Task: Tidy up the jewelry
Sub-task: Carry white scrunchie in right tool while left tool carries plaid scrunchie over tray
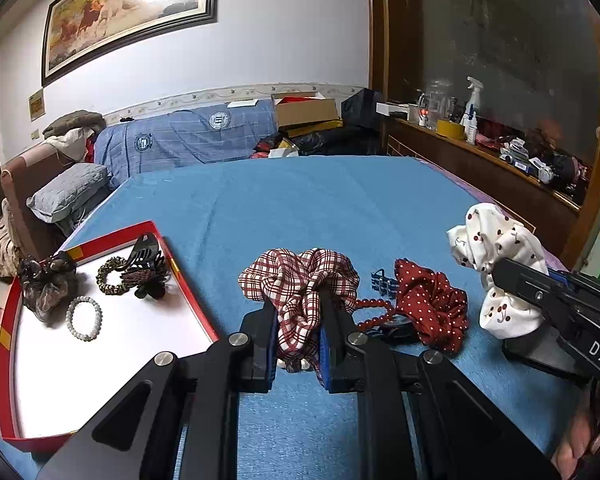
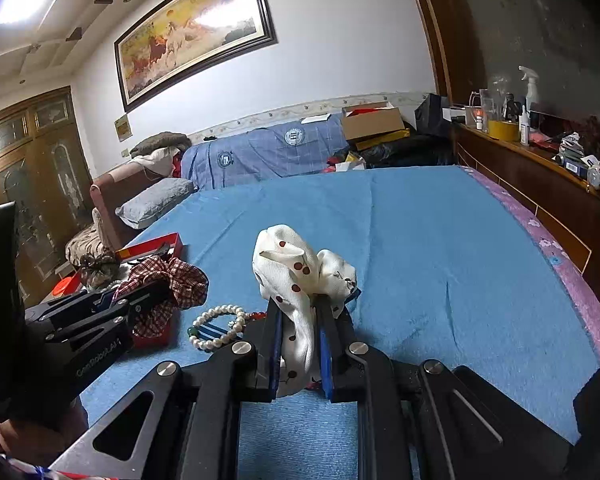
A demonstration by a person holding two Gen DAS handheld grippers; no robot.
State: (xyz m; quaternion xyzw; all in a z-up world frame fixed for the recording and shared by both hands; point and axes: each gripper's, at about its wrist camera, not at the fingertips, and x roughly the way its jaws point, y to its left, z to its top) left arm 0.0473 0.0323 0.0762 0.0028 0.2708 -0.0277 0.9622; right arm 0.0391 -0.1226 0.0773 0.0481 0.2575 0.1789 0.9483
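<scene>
At the far left of the blue bedspread (image 1: 300, 200) lies a shallow red-rimmed tray with a white floor (image 1: 132, 344), holding a dark gauzy scrunchie (image 1: 46, 292), a white bead bracelet (image 1: 84, 318), a braided brown hair tie (image 1: 112, 278) and a black claw hair clip (image 1: 148, 264). Just right of the tray, the left gripper (image 1: 298, 320) has its blue-padded fingers (image 1: 271, 344) nearly closed, pinching a red-and-white plaid fabric scrunchie (image 1: 300, 280) that bunches up above them. Beside it on the bedspread lie a small blue comb-like clip (image 1: 382, 282), a strand of red beads (image 1: 374, 314) and a dark red scrunchie with white polka dots (image 1: 432, 304), the beads touching that scrunchie. From the right wrist camera, a white pearl bracelet (image 2: 220, 328) also lies there. Farthest right, the right gripper (image 2: 298, 320) is likewise almost closed, its fingers (image 2: 325, 344) clamped on a cream cherry-print fabric scrunchie (image 2: 296, 276), lifted clear of the bedspread.
</scene>
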